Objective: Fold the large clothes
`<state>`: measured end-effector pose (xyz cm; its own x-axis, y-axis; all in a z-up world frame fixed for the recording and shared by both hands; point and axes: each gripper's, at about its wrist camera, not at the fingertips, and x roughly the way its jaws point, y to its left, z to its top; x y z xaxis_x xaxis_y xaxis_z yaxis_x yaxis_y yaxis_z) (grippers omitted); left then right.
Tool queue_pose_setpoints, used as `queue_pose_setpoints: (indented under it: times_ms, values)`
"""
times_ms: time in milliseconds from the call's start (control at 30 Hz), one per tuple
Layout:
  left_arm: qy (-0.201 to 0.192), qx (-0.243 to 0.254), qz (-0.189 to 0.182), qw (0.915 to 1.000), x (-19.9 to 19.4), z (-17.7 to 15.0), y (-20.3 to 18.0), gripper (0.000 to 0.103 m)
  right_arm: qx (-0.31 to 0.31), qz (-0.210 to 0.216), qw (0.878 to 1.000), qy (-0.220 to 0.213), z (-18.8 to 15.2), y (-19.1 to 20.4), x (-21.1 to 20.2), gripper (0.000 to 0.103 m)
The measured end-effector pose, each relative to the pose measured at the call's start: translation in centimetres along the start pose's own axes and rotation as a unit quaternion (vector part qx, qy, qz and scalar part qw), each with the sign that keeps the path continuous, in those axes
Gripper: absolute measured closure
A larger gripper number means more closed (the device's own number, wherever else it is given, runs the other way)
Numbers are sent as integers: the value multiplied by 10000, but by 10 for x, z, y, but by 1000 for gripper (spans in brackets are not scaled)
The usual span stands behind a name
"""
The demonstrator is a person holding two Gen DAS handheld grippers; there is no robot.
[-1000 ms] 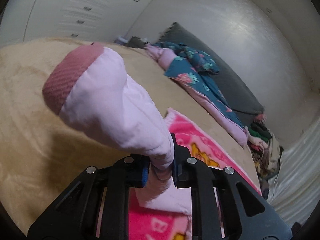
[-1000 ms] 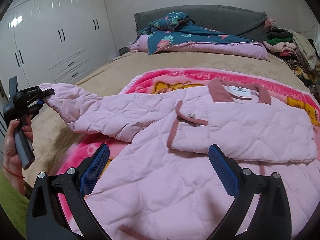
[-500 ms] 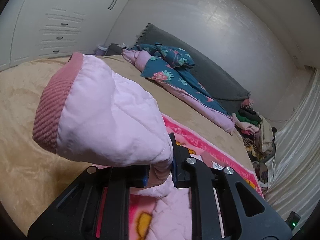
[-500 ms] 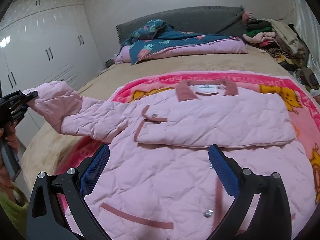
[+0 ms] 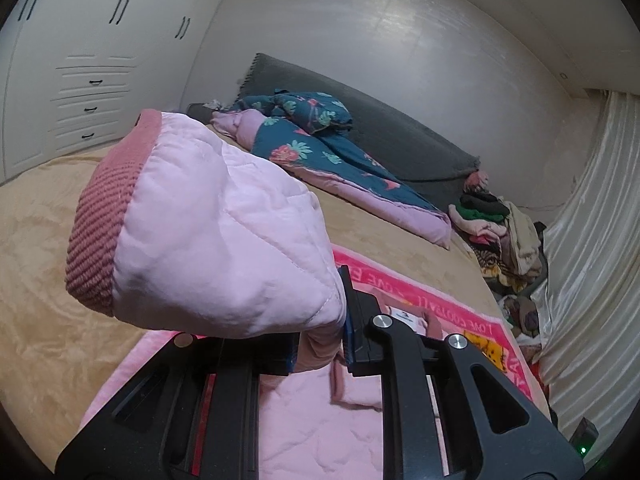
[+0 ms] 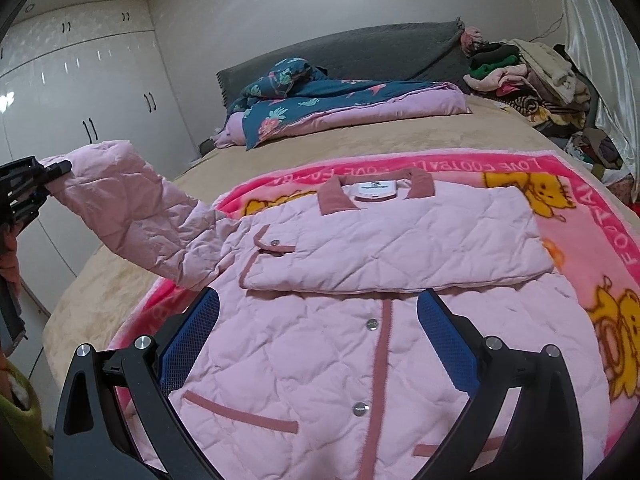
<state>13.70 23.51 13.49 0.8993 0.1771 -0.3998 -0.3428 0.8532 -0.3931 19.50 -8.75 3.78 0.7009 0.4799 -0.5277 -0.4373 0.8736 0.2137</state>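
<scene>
One pink quilted jacket (image 6: 360,344) flat on cartoon blanket (image 6: 580,216); one sleeve (image 6: 132,216) lifted at 9 o'clock.
Left gripper (image 5: 320,344) clamped on the sleeve near its cuff (image 5: 100,216); right gripper (image 6: 318,340) spread wide, empty, above the hem. Two snaps visible.

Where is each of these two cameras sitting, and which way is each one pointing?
Left wrist: on the left gripper, looking along its jaws shut on the pink jacket's sleeve, toward the headboard and curtain.
Right wrist: on the right gripper, jaws open, above the pink jacket; the person's left hand shows at the frame's left edge.
Shared: jacket, pink blanket, floral quilt, wardrobe.
</scene>
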Motion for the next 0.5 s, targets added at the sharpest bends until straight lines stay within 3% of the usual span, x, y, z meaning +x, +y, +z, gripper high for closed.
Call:
queue_pose_setpoints:
  times_ms: [500]
  values:
    - [374, 534, -203, 9977, 22, -37, -70, 94, 425, -170, 9987, -215, -6, -44, -30, 4]
